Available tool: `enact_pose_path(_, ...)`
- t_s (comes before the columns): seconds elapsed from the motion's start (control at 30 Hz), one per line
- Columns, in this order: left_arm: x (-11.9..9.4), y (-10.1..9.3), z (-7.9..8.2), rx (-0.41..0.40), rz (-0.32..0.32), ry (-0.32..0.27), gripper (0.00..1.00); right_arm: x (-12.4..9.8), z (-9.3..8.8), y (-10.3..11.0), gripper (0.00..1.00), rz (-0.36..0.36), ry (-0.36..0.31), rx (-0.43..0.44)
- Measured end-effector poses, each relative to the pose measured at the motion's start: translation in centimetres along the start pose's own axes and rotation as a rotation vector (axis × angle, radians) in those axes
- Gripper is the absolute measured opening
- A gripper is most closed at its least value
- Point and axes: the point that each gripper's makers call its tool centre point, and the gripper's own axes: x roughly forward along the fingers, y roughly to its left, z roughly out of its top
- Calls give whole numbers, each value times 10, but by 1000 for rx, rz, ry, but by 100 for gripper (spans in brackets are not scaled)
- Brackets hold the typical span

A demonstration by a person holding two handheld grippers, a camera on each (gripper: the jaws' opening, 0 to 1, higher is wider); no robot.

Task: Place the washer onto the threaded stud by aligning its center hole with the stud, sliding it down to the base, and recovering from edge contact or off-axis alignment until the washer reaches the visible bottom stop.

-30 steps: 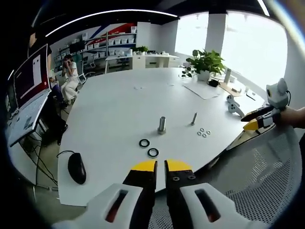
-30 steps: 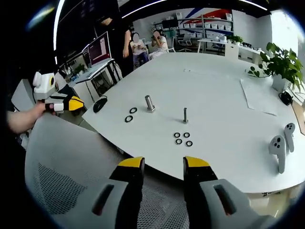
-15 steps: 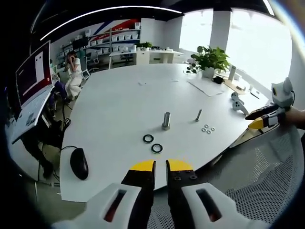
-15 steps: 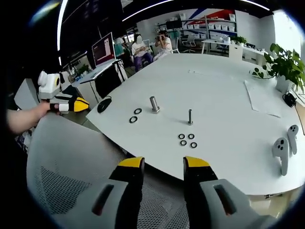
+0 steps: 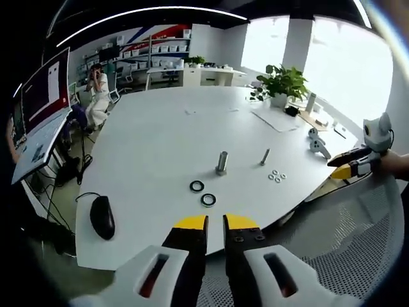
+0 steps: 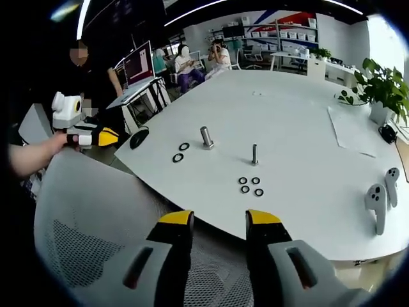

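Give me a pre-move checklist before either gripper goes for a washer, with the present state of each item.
1. Right gripper open and empty: ok, jaws apart, nothing between them.
2. Left gripper ready to grasp: not ok, jaws nearly closed.
3. Small washers free to pick: ok, four lie loose on the table near the thin threaded stud.
4. Thin threaded stud upright and bare: ok.
5. Large washers and thick stud: ok, two rings flat beside it, none on it.
6. Grippers within reach: not ok, both hang off the table edge above a mesh chair back.
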Motion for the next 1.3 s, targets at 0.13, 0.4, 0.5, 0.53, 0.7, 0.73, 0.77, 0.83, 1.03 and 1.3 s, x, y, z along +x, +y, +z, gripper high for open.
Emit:
enact_pose_path(0.13, -1, 1, 1, -3, 2, -13, 7, 0, -2, 2, 35, 7, 12, -13)
enact_pose_path(0.4, -1, 0, 3, -6, -4, -27, 7, 1, -5, 3, 35, 15, 25, -21)
enact_pose_path(0.5, -1, 0, 4, -5, -4, -34, 7, 1, -5, 4, 34, 15, 24, -19)
enact_pose_path(0.53, -2, 0, 5, -6, -5, -36, 7, 1, -5, 3, 34, 15, 25, -21)
enact_pose_path(0.7, -2, 0, 6, -5, -7, -43, 6, 1, -6, 3, 34, 16, 31, -21)
enact_pose_path(0.73, -2, 0, 6, -5, -8, -45, 6, 1, -6, 4, 34, 16, 32, -23)
enact_pose_path(0.77, -2, 0, 6, -6, -9, -47, 6, 2, -7, 4, 34, 17, 36, -26)
enact_pose_path(0.83, -2, 0, 7, -6, -9, -50, 6, 2, -8, 4, 34, 18, 40, -27)
enact_pose_path(1.03, -2, -1, 7, -7, -12, -53, 6, 2, -8, 3, 33, 18, 41, -26)
enact_pose_path(1.3, -3, 0, 9, -9, -8, -63, 6, 2, -9, 5, 33, 23, 50, -32)
